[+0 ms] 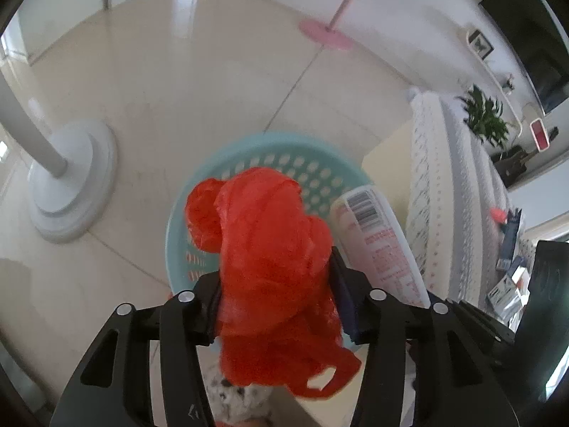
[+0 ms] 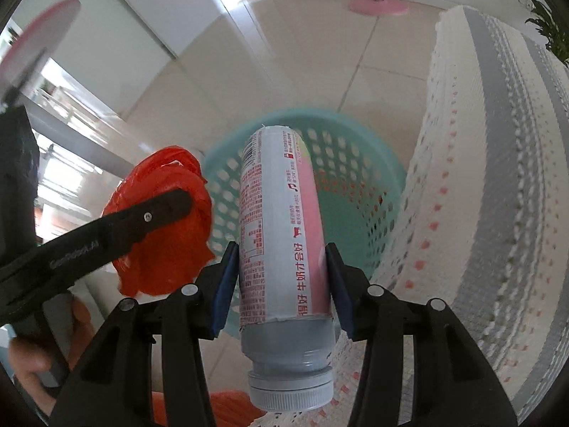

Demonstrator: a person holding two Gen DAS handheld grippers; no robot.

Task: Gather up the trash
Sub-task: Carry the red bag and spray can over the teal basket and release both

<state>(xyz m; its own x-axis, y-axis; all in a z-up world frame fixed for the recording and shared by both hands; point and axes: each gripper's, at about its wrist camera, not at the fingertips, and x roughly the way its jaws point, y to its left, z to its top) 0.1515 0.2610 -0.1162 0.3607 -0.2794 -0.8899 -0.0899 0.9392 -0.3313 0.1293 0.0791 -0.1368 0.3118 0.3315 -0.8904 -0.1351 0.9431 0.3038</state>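
A crumpled red plastic bag fills the gap between the pads of my left gripper, which is shut on it above a teal perforated basket on the tiled floor. My right gripper is shut on a white and pink milk bottle with a grey cap; the cap end points toward the camera and the far end hangs over the basket. In the right wrist view the red bag hangs at the left, beside the basket rim. The bottle also shows to the right of the bag in the left wrist view.
A white and grey knitted cover drapes over furniture right beside the basket. A white round stand base is on the floor at the left, a pink one farther off. A hand holds the left gripper's handle.
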